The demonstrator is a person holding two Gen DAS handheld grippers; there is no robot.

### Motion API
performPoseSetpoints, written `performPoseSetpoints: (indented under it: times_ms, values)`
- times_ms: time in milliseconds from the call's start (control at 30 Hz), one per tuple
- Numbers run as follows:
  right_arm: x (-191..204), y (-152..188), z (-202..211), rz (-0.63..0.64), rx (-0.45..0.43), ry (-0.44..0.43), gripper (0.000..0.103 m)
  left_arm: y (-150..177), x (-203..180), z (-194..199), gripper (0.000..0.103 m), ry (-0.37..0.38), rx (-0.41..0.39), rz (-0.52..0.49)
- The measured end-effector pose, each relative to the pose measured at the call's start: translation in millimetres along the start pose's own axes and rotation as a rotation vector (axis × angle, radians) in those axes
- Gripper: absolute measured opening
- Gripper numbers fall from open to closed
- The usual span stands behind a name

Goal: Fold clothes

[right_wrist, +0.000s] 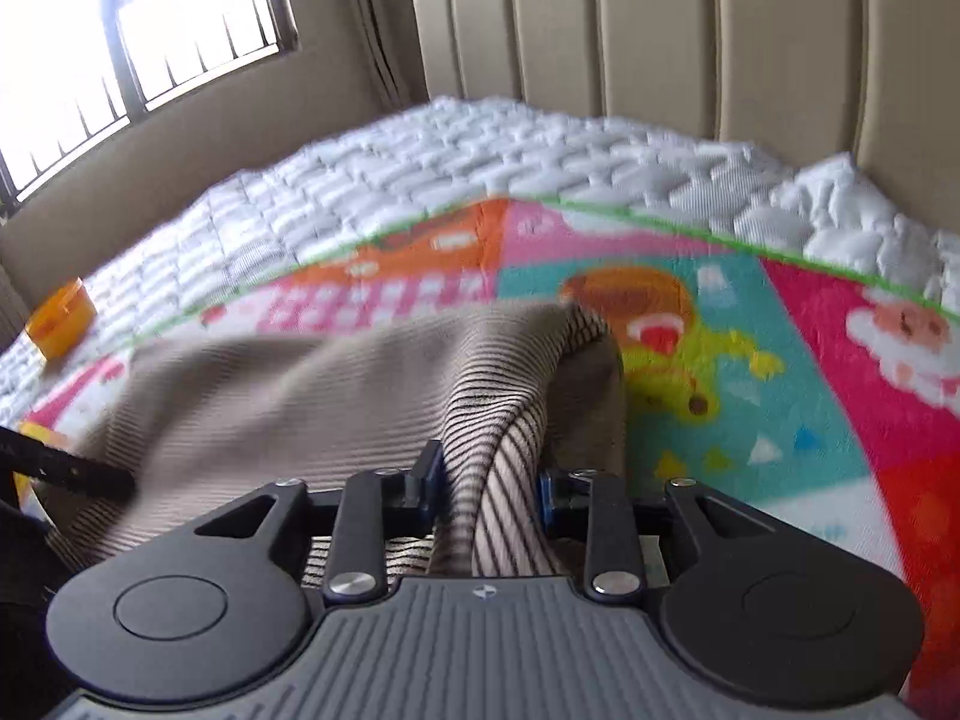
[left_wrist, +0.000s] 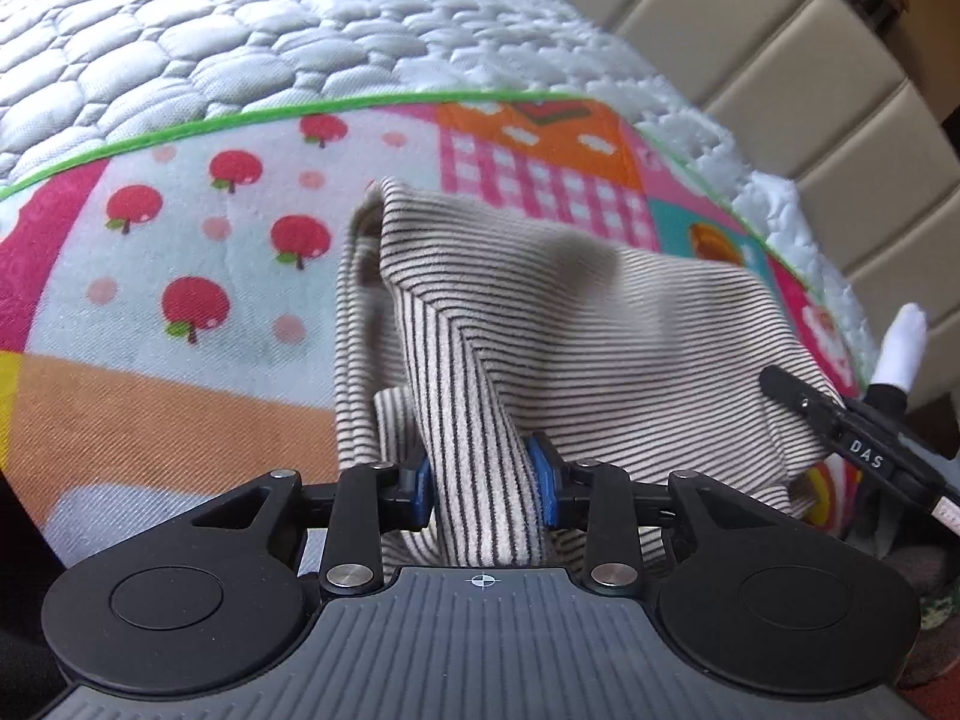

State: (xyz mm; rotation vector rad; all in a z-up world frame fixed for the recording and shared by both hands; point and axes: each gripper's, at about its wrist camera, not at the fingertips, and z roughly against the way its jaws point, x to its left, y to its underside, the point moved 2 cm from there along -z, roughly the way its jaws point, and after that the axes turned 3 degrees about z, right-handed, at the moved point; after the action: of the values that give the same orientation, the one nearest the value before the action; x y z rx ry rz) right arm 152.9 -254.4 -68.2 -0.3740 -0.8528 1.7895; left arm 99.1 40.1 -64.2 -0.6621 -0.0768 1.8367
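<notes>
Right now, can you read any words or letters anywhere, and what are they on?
"DAS": white letters on the right gripper, seen in the left wrist view.
A small label at that gripper's end is too small to read.
No words show on the striped garment or the cartoon blanket.

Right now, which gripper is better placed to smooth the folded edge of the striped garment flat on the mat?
Probably left. The left gripper has the striped garment bunched between its pads, with the raised fold directly ahead. The right gripper also has cloth between its pads, but its side already lies lower on the colourful mat.
</notes>
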Motion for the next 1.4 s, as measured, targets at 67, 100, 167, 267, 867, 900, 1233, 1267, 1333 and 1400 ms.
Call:
performPoseSetpoints:
  times_ms: [67,100,167,267,867,900,1233,1267,1333,1400]
  values:
    - [-0.6,8.9,-4.5,-0.001,0.027,0.01,0.046,0.6,0.2,-2.3,0.042,-0.007,0.005,0.0]
    - [0.8,8.8,-3.8,0.001,0.028,0.009,0.054,0.8,0.1,-3.0,0.044,-0.01,0.006,-0.002]
    - [3.3,10.1,-3.2,0.002,0.033,0.0,0.071,1.5,0.6,-4.2,0.053,-0.014,0.008,0.0]
    - [10.2,15.5,-5.7,0.036,0.048,0.01,0.081,3.1,0.0,-3.1,0.061,-0.01,0.008,-0.005]
    - [15.1,23.4,-6.0,0.017,0.087,-0.005,0.103,6.5,-5.6,-11.9,0.098,-0.002,0.059,-0.016]
    - [14.8,23.2,-6.3,0.008,0.091,-0.006,0.103,5.9,-5.7,-13.9,0.099,0.0,0.065,-0.011]
    - [13.9,20.1,-6.5,-0.019,0.112,-0.012,0.103,-6.7,-30.8,-36.3,0.099,0.012,0.062,-0.106]
    - [14.3,19.4,-6.1,-0.018,0.111,-0.01,0.103,-11.0,-33.2,-38.7,0.099,0.016,0.058,-0.116]
    - [14.7,17.6,-4.4,-0.014,0.102,-0.004,0.103,-21.6,-36.5,-43.9,0.099,0.024,0.049,-0.124]
    - [14.5,15.2,-1.2,-0.009,0.081,0.007,0.103,-36.7,-40.4,-52.0,0.098,0.025,0.032,-0.136]
